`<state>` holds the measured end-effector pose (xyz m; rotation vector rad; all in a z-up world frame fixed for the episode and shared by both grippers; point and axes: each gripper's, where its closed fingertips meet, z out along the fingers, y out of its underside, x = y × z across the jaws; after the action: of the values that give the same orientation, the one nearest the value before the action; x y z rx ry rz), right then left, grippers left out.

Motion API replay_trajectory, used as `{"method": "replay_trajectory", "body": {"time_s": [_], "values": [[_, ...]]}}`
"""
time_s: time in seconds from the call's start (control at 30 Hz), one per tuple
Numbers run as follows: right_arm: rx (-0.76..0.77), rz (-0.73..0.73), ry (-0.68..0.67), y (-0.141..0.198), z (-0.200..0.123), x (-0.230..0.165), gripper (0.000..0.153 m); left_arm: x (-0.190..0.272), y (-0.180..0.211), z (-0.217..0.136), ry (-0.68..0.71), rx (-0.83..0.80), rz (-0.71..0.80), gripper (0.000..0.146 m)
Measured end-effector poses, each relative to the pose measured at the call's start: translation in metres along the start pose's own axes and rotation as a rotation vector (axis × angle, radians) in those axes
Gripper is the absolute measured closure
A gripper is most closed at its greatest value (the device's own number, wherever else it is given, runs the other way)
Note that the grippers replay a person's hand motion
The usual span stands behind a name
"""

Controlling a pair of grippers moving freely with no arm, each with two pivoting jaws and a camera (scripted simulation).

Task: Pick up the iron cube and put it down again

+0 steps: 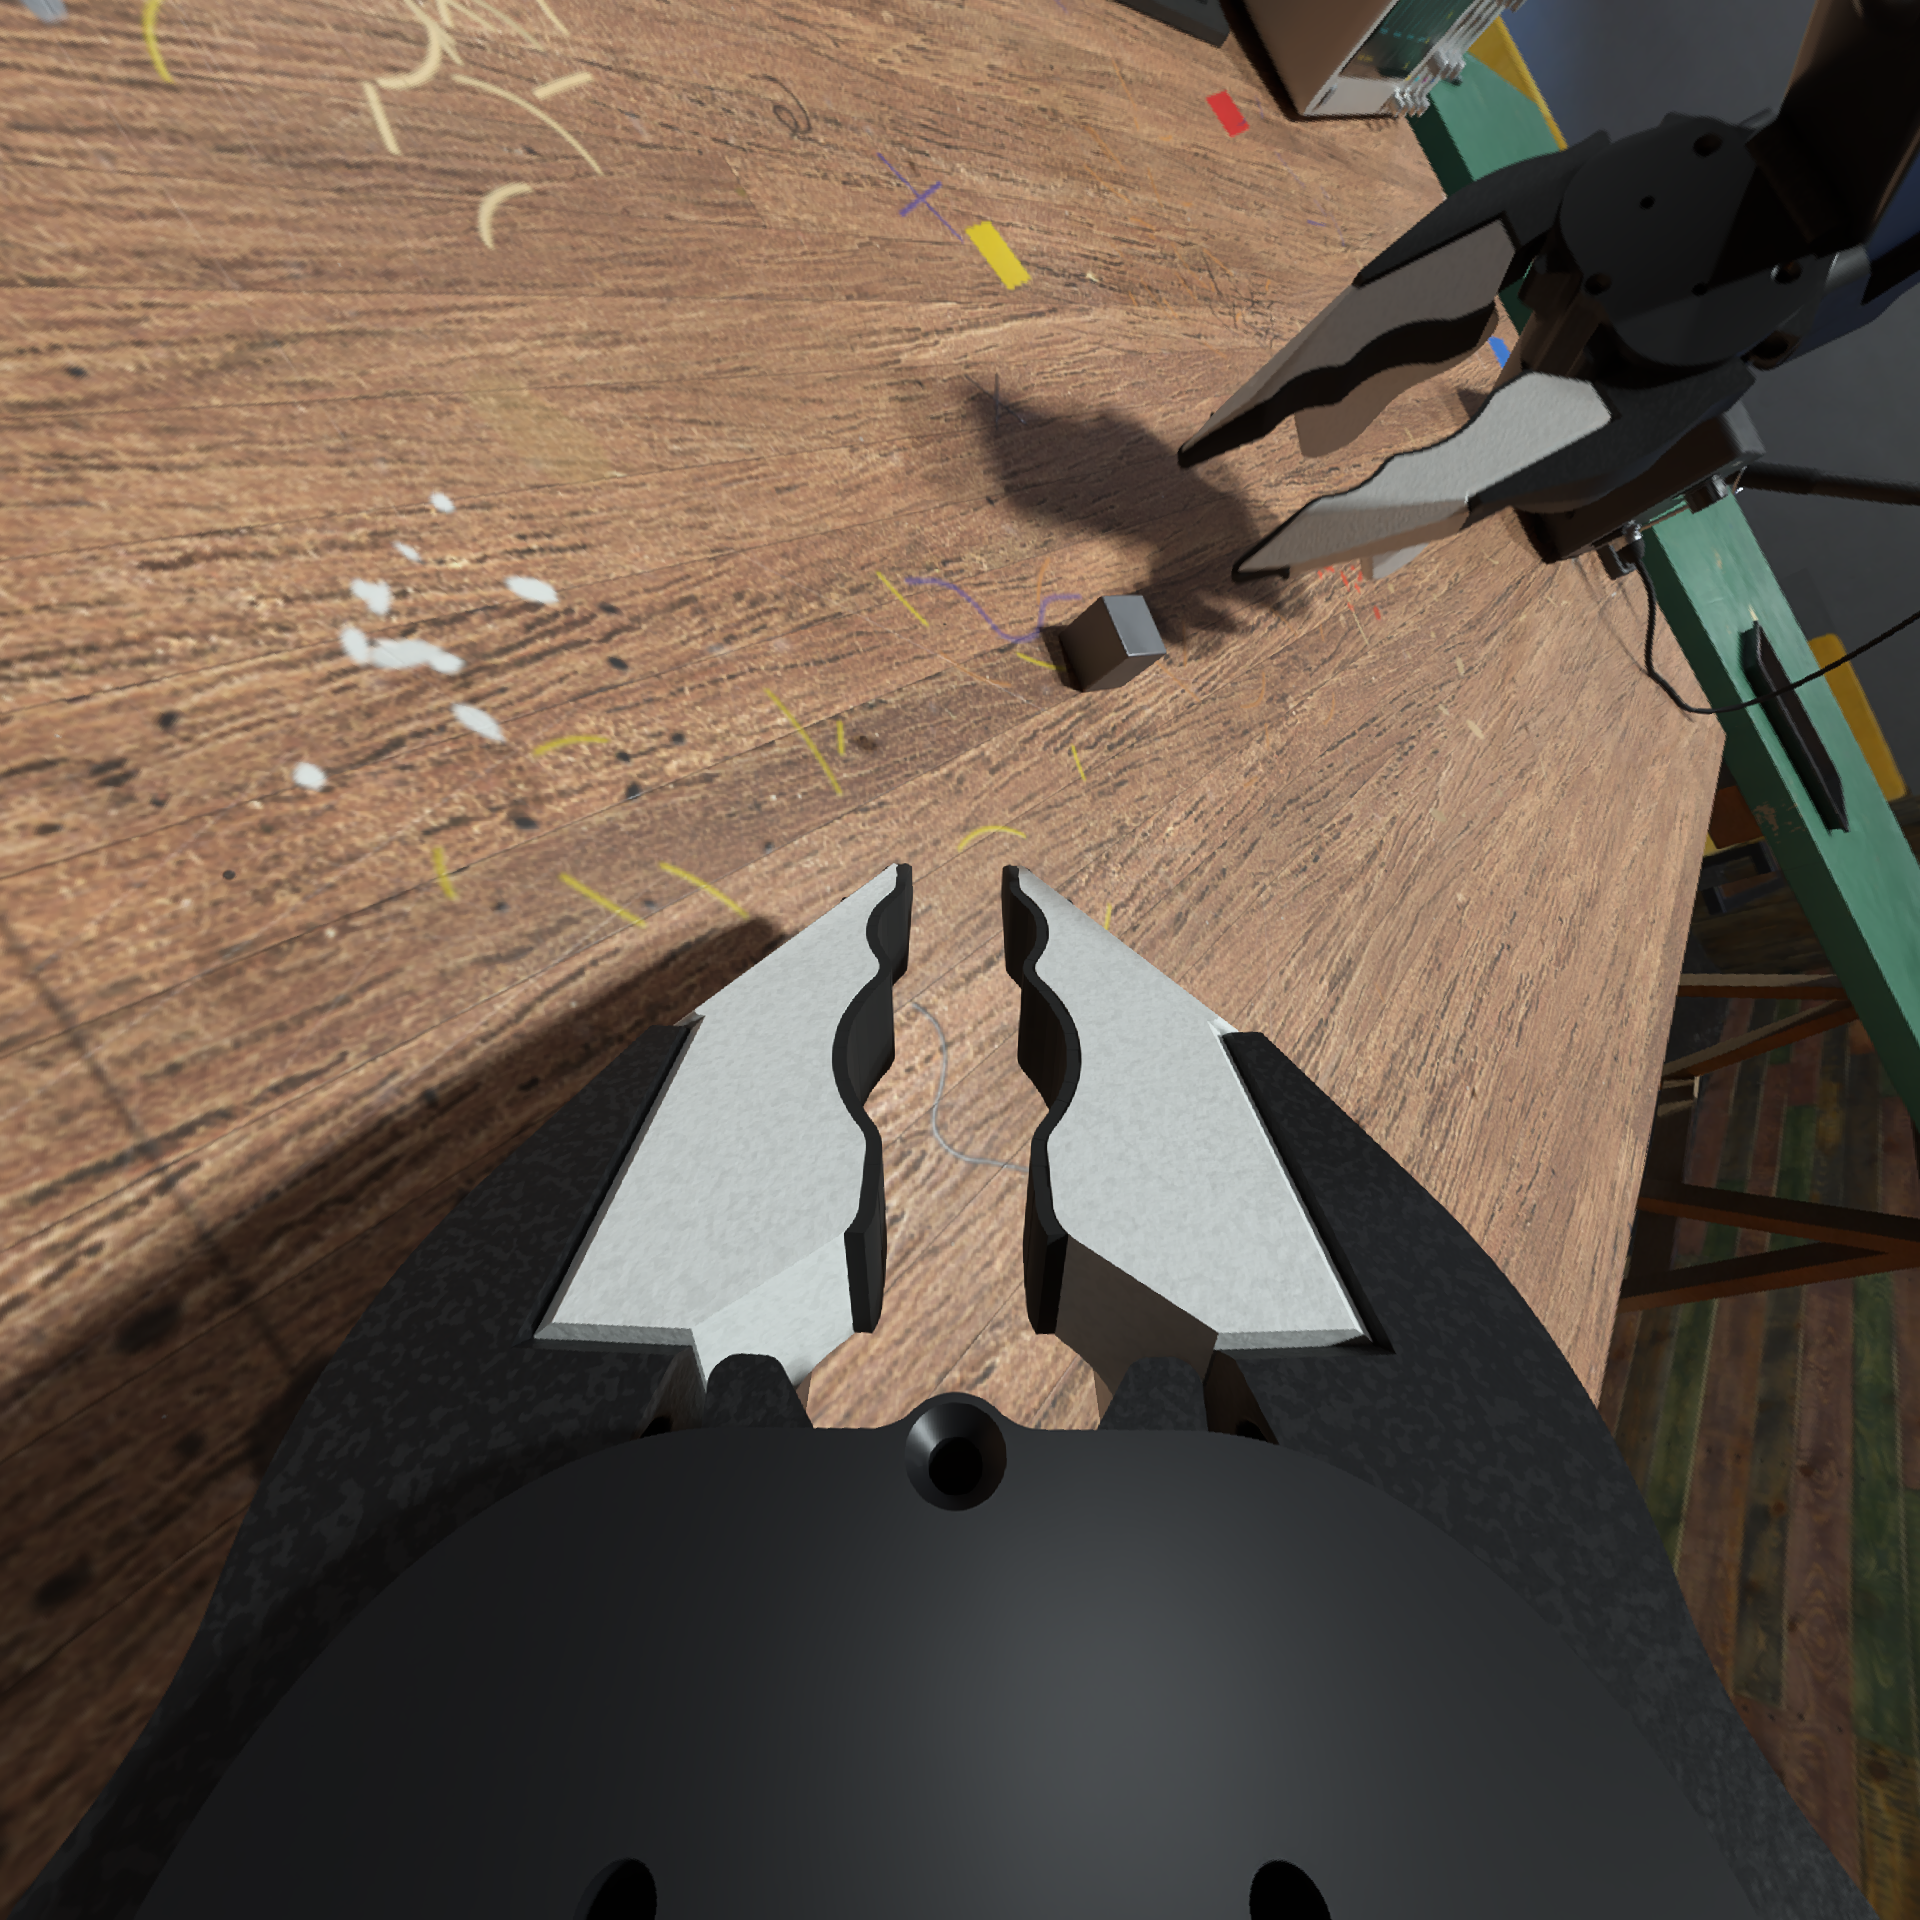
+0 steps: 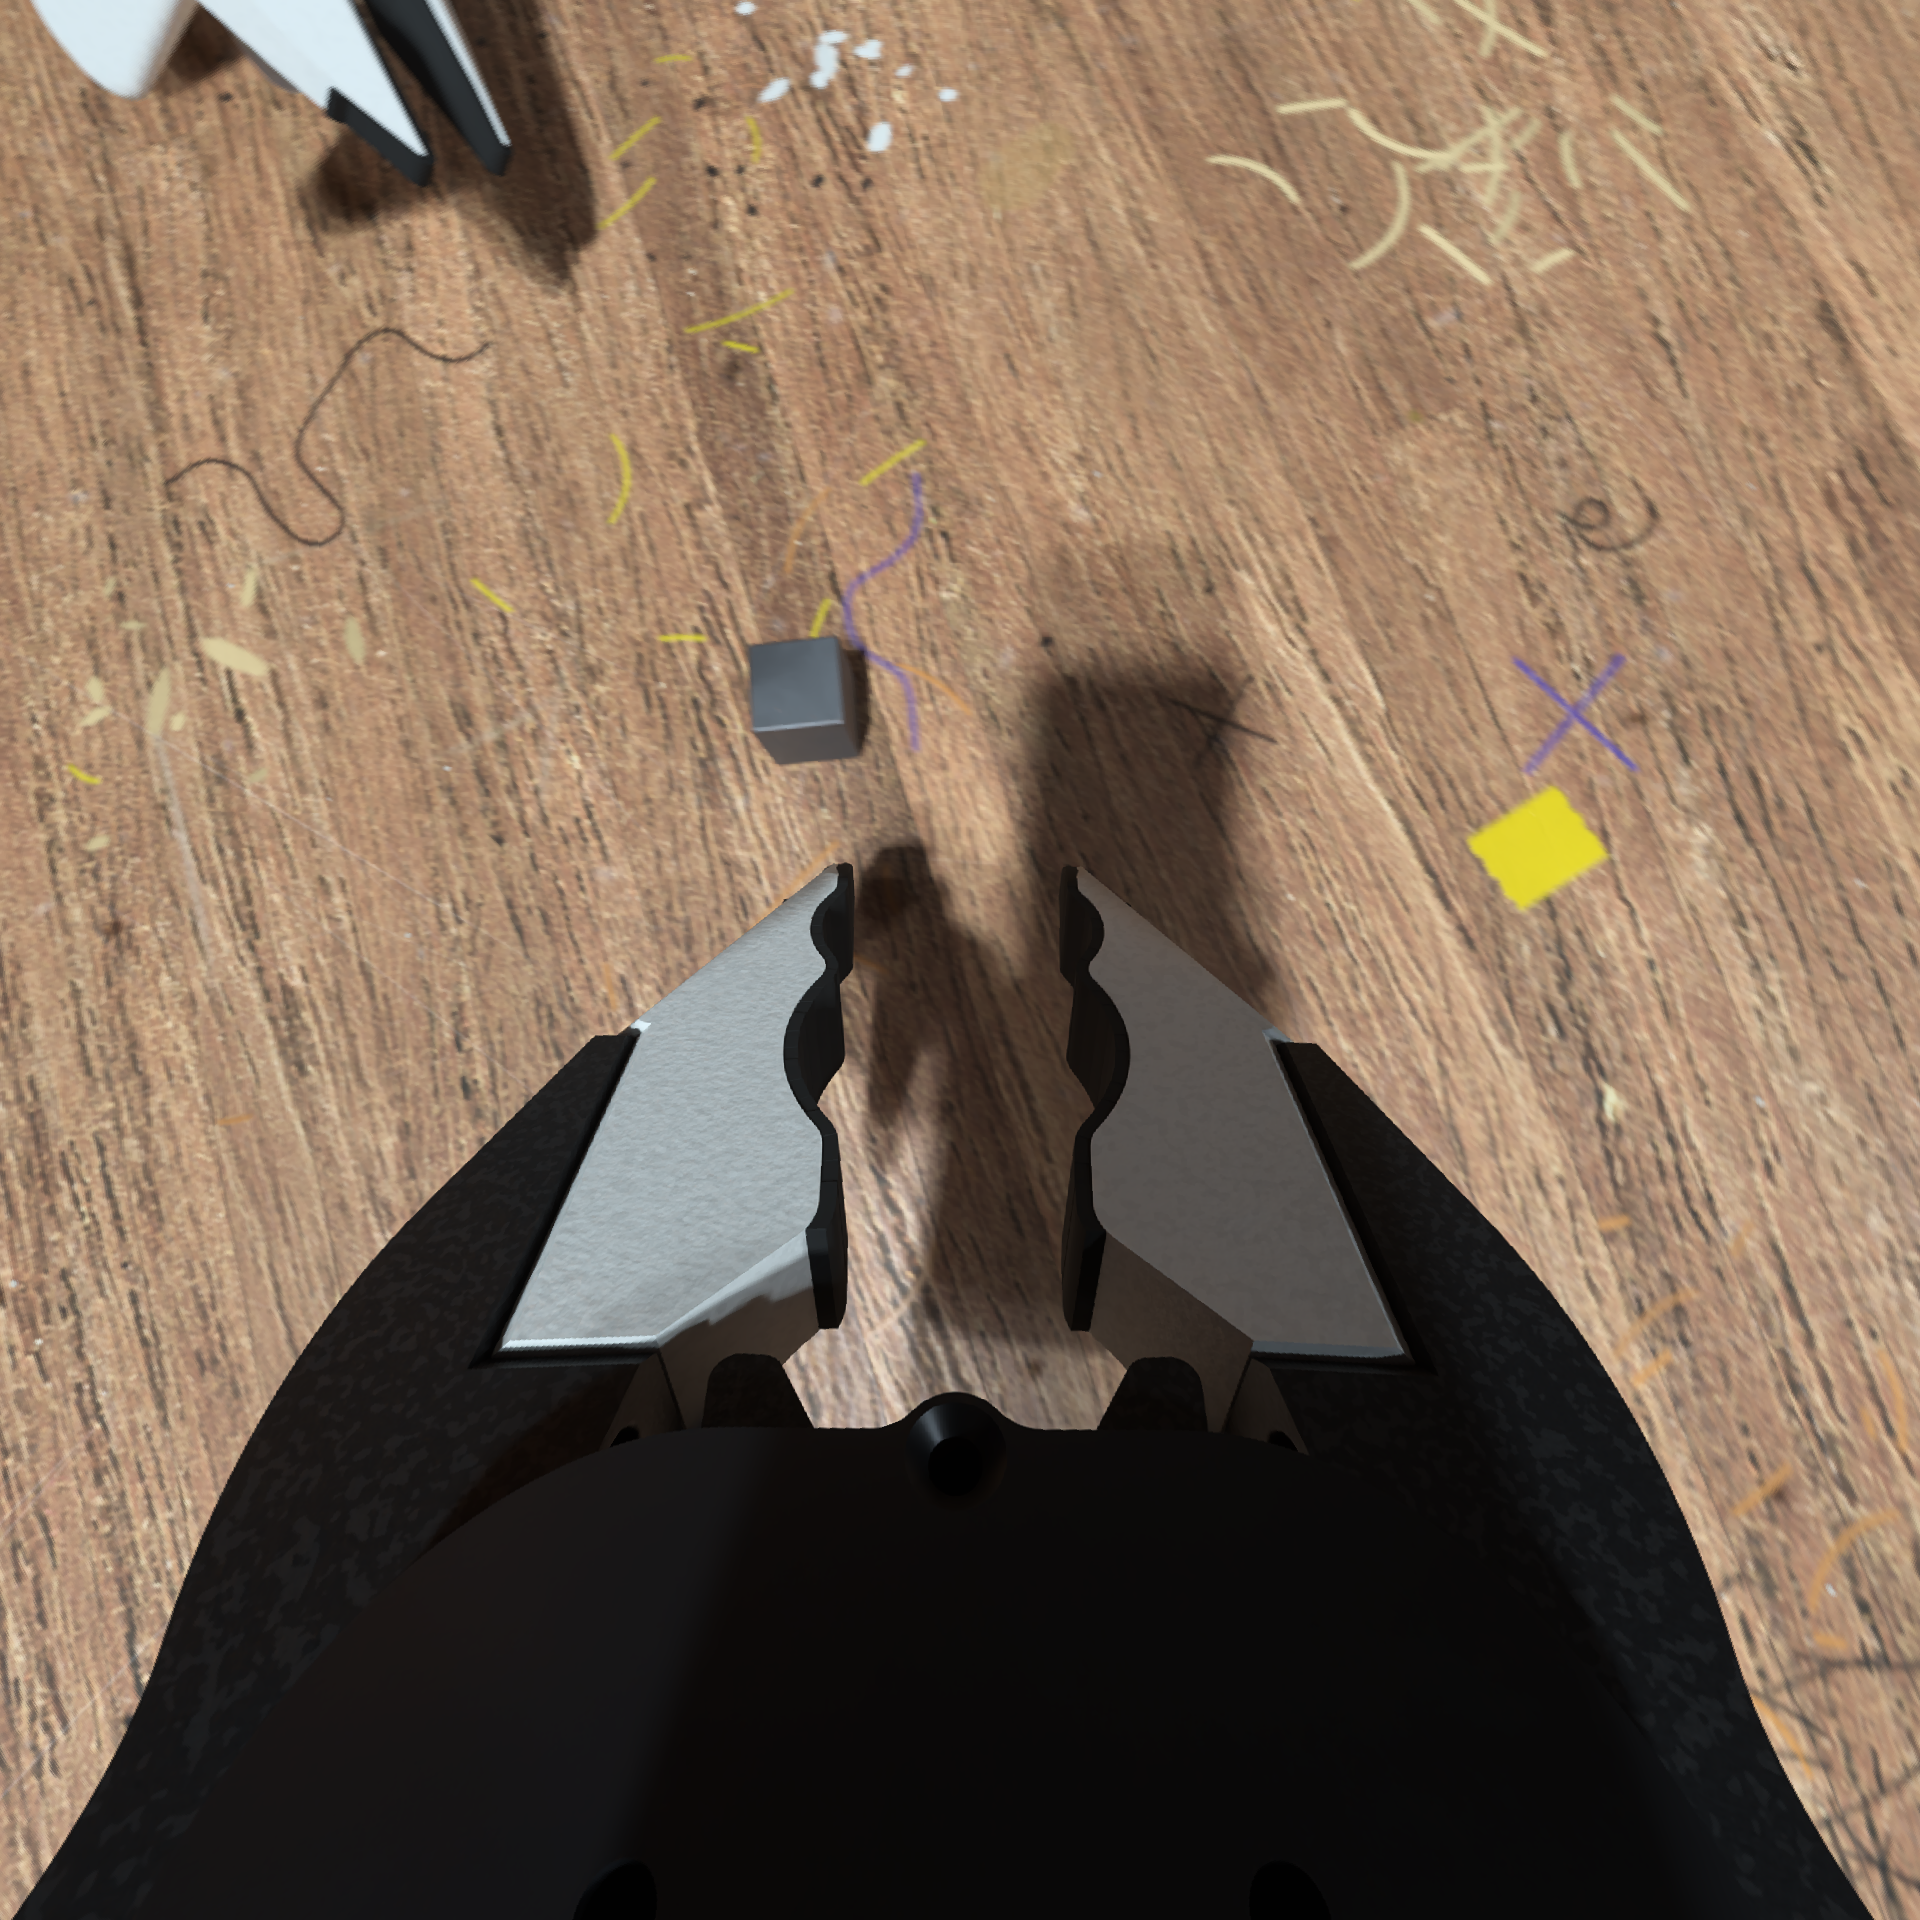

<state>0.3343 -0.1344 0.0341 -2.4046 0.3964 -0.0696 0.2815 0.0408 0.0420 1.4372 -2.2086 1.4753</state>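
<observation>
The wooden table [image 1: 520, 343] fills both views, and only the left wrist view shows its green edge rail [image 1: 1704, 623] at the frame's right. The right gripper [image 2: 956, 883] hangs parted and empty at lower centre, the left gripper [image 1: 956, 883] likewise released with a narrower gap. The iron cube [image 2: 805, 698] sits flat on the table at mid-frame, no long axis, one edge turned toward the right gripper; only the right wrist view shows a black thread [image 2: 312, 436] at left.

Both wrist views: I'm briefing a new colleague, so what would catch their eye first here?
A small grey iron cube sits alone on the scuffed wooden table, just ahead of the open right gripper. The left gripper, also open and empty, hangs farther off.
</observation>
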Motion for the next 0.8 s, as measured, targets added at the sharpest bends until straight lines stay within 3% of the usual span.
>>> {"method": "replay_trajectory", "body": {"time_s": [0.2,0.43,0.67,0.8], "values": [[-0.013,-0.077,-0.062,-0.015,0.023,-0.032,0.112,0.0,-0.002,-0.002,0.005,0.012,0.005,0.128],[-0.068,-0.112,-0.036,-0.02,0.05,-0.04,0.111,-0.004,-0.002,-0.005,0.0,0.019,0.004,0.128],[-0.071,-0.104,-0.02,-0.019,0.049,-0.033,0.132,-0.008,-0.002,-0.005,0.004,0.022,-0.003,0.128],[-0.079,-0.097,-0.039,-0.014,0.045,-0.029,0.131,-0.008,-0.002,-0.006,0.007,0.025,-0.006,0.128]]}}
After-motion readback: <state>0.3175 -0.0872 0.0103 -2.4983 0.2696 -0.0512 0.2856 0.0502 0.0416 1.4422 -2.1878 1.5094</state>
